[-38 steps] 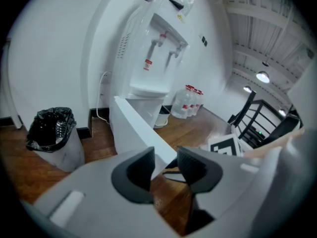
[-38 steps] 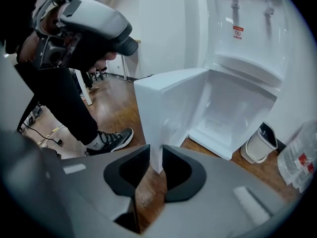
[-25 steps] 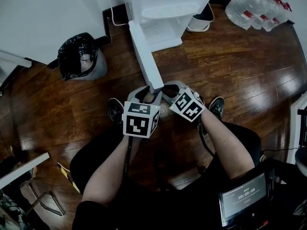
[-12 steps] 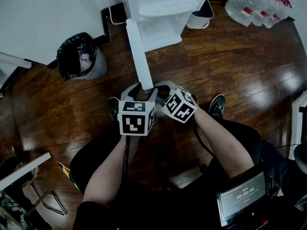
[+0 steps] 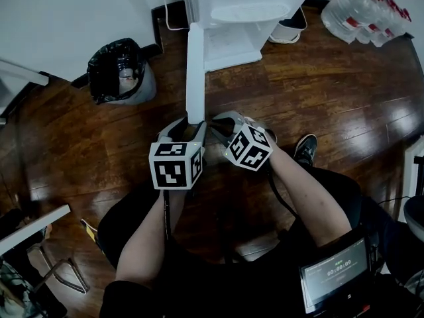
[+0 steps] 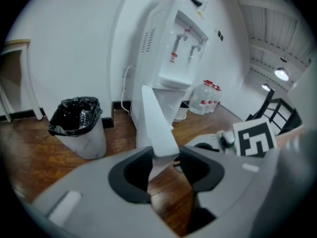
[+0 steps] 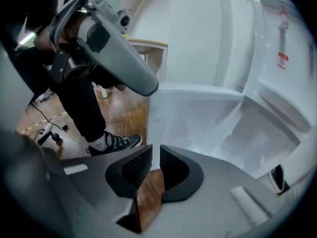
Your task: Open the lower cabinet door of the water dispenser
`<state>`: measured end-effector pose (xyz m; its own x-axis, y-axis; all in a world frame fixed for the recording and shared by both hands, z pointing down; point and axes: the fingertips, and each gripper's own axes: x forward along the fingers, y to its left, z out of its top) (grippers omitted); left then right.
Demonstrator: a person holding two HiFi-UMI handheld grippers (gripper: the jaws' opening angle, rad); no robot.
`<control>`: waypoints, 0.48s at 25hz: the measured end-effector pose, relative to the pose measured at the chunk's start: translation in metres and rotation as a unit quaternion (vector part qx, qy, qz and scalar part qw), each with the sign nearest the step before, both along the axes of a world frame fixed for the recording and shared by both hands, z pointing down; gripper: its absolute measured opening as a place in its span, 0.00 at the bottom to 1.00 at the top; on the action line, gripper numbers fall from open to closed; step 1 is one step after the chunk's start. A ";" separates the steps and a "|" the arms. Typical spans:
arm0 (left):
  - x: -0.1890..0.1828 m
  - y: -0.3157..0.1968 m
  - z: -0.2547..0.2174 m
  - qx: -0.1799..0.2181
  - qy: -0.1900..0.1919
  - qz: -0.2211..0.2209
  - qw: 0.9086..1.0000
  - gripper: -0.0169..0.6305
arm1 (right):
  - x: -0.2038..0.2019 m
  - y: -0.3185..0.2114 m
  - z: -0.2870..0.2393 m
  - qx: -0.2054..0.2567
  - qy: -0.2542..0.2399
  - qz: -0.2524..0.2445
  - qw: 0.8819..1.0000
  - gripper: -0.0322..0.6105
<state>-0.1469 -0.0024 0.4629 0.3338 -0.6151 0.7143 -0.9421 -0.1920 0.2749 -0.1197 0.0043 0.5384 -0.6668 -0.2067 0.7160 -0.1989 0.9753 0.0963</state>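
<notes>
Progress check: the flat white lower cabinet door (image 5: 195, 71) of the tall white water dispenser (image 5: 240, 8) already stands swung wide, edge-on to me; my left gripper (image 6: 165, 156) jaws have just been closing, now clamping its free edge; right gripper (image 7: 155, 166) jaws nearly together, empty; little left, I reckon.

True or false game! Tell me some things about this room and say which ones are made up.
The lower door of the water dispenser stands open. True.
The bin holds a black bag. True.
The left gripper has empty jaws. False: the left gripper pinches the door's edge; its jaws have just been closing.
The water bottles stand beside the bin. False: the water bottles are on the dispenser's other side.
</notes>
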 end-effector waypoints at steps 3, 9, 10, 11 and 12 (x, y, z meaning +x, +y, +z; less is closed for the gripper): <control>-0.022 0.002 0.000 -0.002 0.001 -0.022 1.000 0.32 | 0.007 -0.022 -0.010 0.007 -0.018 0.042 0.999 0.13; -0.051 -0.001 -0.005 0.002 -0.011 -0.046 0.999 0.30 | 0.038 -0.087 -0.063 -0.009 -0.115 0.223 0.968 0.13; -0.059 0.000 -0.004 0.003 -0.014 -0.051 0.999 0.30 | 0.041 -0.093 -0.073 -0.016 -0.133 0.248 0.960 0.12; -0.066 0.000 -0.003 0.005 -0.018 -0.055 0.998 0.29 | 0.044 -0.096 -0.083 -0.024 -0.149 0.270 0.951 0.12; -0.071 0.001 -0.003 0.006 -0.020 -0.059 0.998 0.29 | 0.046 -0.098 -0.095 -0.032 -0.164 0.288 0.943 0.12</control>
